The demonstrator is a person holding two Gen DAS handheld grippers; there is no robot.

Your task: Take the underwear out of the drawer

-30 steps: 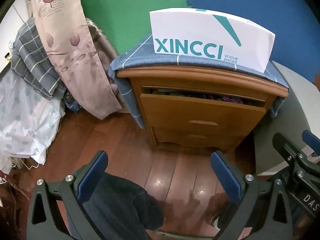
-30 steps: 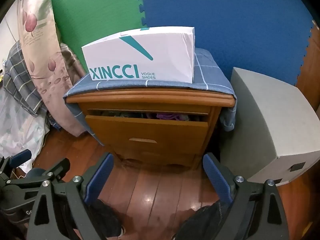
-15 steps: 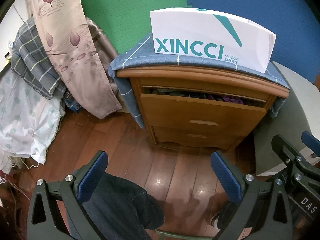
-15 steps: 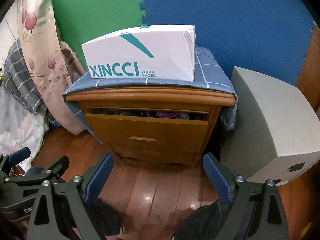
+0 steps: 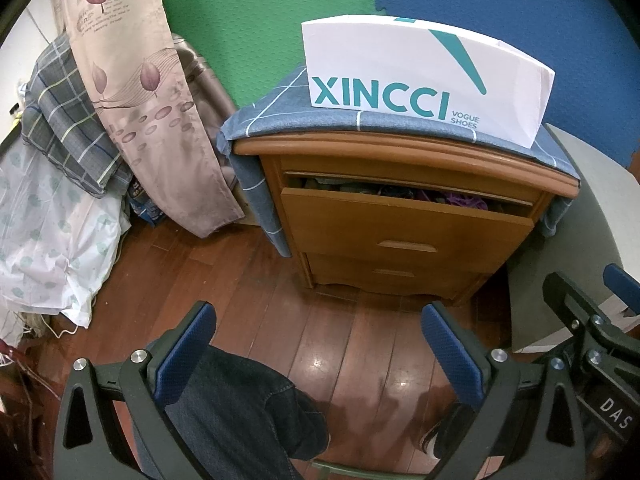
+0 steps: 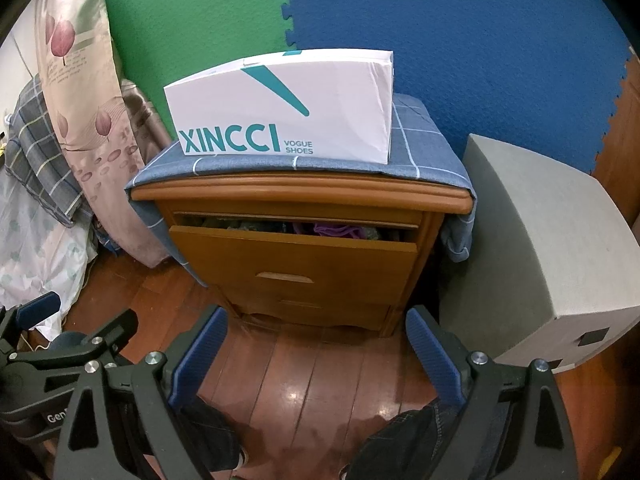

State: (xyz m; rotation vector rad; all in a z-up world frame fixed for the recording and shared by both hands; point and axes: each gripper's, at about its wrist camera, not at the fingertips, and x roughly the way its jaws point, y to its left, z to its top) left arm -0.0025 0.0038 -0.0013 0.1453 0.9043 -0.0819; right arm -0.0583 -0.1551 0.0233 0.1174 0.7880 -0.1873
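Both the left gripper (image 5: 316, 338) and right gripper (image 6: 316, 342) hang spread and empty, well short of the nightstand's part-open top drawer (image 6: 294, 258), where purple underwear (image 6: 338, 230) lies toward its right end, nearer the right gripper.

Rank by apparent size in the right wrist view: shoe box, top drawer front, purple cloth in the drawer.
1. Shoe box and top drawer front: look alike in size, so unranked.
2. Purple cloth: clearly smallest, partly hidden.

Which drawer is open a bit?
The top drawer, pulled out slightly with clothes showing in the gap. The lower drawer beneath it sits flush, shut.
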